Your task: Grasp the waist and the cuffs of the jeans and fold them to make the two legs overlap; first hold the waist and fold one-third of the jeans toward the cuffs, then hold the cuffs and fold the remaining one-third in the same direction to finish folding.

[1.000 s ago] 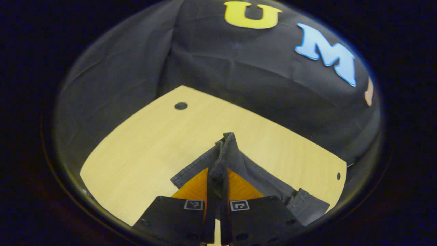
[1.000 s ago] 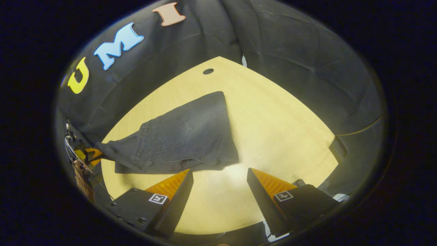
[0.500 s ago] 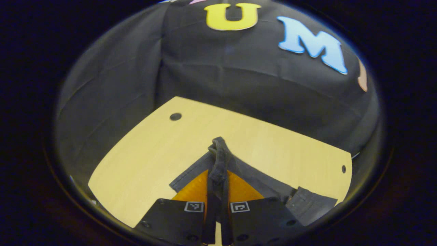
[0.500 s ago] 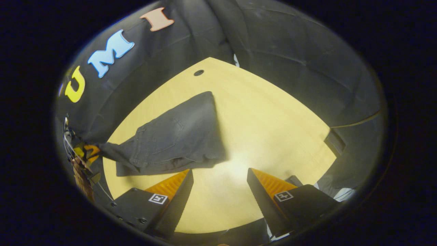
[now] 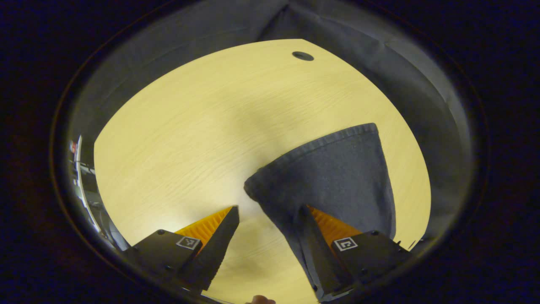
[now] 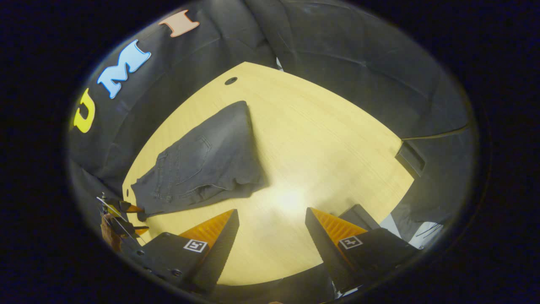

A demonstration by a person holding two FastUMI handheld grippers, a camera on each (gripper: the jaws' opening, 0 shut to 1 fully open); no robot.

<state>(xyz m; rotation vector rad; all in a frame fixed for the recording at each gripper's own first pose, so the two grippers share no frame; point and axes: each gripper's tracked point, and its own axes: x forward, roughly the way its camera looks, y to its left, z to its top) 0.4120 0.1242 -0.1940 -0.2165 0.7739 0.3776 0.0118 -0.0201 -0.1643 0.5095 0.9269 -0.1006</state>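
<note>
Recording booth, black cloth wall (image 6: pixel 337 55) draped around, pale wooden table (image 5: pixel 181 126) with cable hole (image 5: pixel 302 55)

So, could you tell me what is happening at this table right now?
A person is folding dark jeans on a wooden table with two handheld grippers. The jeans lie flat as a folded bundle. The left tongs are open beside the bundle's edge, and the right tongs hover open over bare table, holding nothing.

Left gripper (image 5: pixel 268 219) hangs over the table (image 5: pixel 177 126), jaws spread apart; jeans (image 5: pixel 333 177) lie flat at 4 o'clock, their edge overlapping one finger (image 5: pixel 314 236); a dark hole (image 5: pixel 302 55) sits at 12 o'clock
</note>
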